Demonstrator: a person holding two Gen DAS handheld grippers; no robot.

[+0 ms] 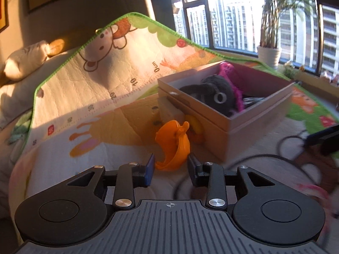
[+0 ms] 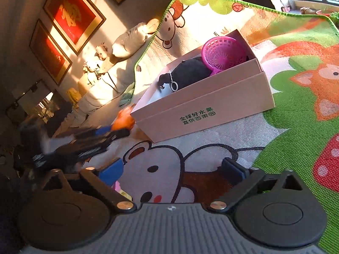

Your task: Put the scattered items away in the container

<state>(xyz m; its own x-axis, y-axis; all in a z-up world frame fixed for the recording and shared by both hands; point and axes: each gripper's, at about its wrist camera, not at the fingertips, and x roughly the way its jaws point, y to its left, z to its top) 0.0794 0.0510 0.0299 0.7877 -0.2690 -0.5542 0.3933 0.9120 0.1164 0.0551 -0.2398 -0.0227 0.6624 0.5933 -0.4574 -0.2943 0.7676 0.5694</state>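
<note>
Orange plastic toy (image 1: 172, 146): curved, scoop-like piece, lying on the play mat (image 1: 101, 80) just in front of the cardboard box (image 1: 237, 124), close to the box's near corner. A yellow item (image 1: 193, 123) lies behind it against the box wall; what it is cannot be made out.

Cardboard box: open-topped, pale, with green printed characters on one long side, standing on the mat. Contents: black plush toy (image 2: 190, 72) with a white ring attached; pink plastic basket (image 2: 222, 56) leaning at the box's far end.

Left gripper (image 1: 171, 166): low over the mat, before the box. Jaws drawn narrow around the lower end of the orange toy; its pads sit right at the toy's sides, gripping it. Seen blurred from the right wrist view, beside the box's corner.

Right gripper (image 2: 171, 169): on the printed side of the box, apart from it. Jaws spread wide, nothing between them but the mat's cartoon bear.

Play mat: green-edged, animal pattern, printed ruler strip running away from the box.
</note>
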